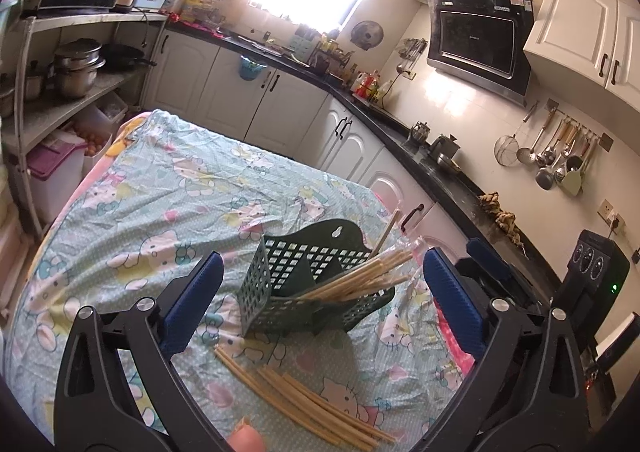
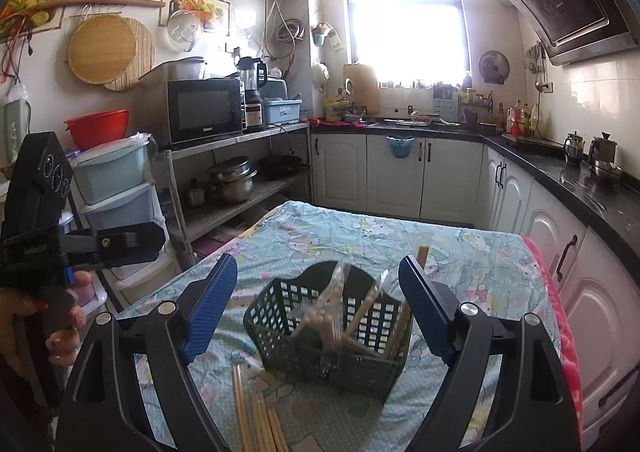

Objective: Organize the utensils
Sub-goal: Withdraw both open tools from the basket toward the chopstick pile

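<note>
basket [image 2: 332,332] mid-table, loose chopsticks [image 1: 304,400] in front

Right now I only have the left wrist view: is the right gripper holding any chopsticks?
Observer: No. The right wrist view shows the right gripper open, nothing between its pads; the basket sits beyond.
Operator: What holds the left gripper?
Observer: A hand wraps its handle at that view's left edge.
Operator: Anything left of the microwave?
Observer: A red bowl on top of plastic drawers.
</note>
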Demonstrator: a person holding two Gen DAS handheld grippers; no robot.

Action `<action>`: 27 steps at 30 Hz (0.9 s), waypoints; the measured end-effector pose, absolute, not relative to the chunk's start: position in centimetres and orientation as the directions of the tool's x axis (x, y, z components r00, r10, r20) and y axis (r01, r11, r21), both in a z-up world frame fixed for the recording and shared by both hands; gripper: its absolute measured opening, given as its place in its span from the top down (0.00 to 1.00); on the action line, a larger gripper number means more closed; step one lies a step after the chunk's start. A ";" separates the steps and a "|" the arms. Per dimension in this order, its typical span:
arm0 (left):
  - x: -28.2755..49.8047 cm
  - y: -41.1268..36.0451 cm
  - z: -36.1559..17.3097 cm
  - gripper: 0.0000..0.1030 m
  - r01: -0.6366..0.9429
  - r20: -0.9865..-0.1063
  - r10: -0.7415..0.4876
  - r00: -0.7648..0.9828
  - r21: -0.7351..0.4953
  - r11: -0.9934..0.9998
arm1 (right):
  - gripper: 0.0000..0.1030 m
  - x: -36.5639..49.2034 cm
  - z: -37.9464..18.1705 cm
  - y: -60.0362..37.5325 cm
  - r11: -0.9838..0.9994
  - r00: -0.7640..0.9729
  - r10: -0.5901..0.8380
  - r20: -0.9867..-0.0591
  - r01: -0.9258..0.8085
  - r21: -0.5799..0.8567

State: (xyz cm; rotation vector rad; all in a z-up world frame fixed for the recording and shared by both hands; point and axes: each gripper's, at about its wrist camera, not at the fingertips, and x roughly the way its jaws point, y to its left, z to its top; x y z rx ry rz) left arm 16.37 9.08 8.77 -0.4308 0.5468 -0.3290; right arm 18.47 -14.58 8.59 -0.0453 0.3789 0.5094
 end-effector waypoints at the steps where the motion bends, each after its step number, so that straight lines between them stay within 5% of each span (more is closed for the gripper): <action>1: 16.2 9.1 8.6 0.10 0.182 -0.430 -0.409 0.805 -0.477 0.860 | 0.22 18.2 8.5 -14.6 0.874 0.805 0.467 -0.366 -0.484 0.049; 27: 13.9 8.4 4.2 0.10 0.129 -0.524 -0.370 0.767 -0.439 0.889 | 0.22 13.9 4.0 -13.8 0.843 0.735 0.464 -0.495 -0.538 -0.008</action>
